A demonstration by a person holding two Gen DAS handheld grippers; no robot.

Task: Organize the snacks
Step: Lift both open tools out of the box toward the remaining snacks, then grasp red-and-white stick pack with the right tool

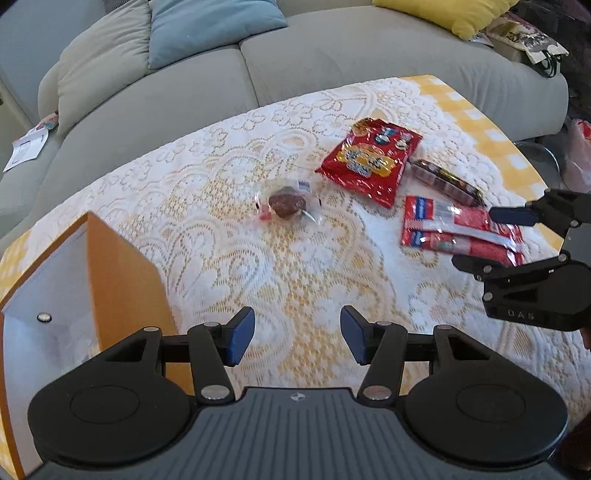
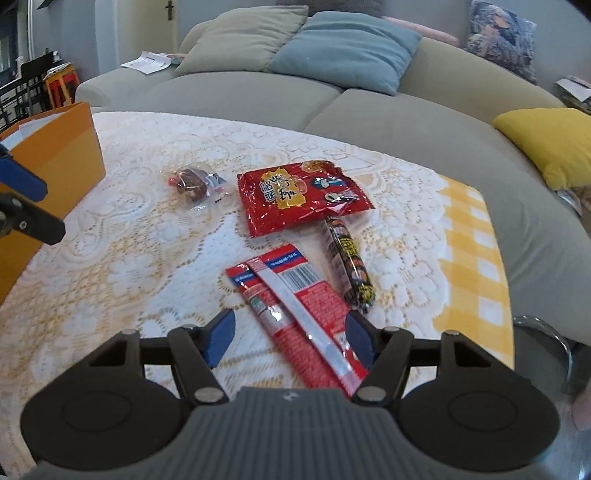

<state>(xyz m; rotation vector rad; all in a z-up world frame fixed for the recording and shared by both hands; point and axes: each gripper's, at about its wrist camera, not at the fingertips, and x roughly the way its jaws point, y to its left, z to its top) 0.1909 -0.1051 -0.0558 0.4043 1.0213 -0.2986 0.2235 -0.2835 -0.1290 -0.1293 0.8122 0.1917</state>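
Four snacks lie on the white lace cloth [image 2: 129,258]: a crinkly red bag [image 2: 299,195], a slim dark sausage stick [image 2: 349,264] just below its corner, a flat red-and-silver pack [image 2: 295,306] with a barcode, and off to the side a brown treat in clear wrap [image 2: 194,181]. The right gripper [image 2: 290,338] has its blue-padded jaws spread wide, straddling the near end of the flat pack, gripping nothing. The left gripper [image 1: 297,334] hangs wide open too, empty above bare lace, beside the orange box [image 1: 122,280]. Only the left view looks into that box, showing a pale interior; only the right view shows the sofa's patterned cushion [image 2: 500,40] and a cross [image 2: 169,8] on the wall.
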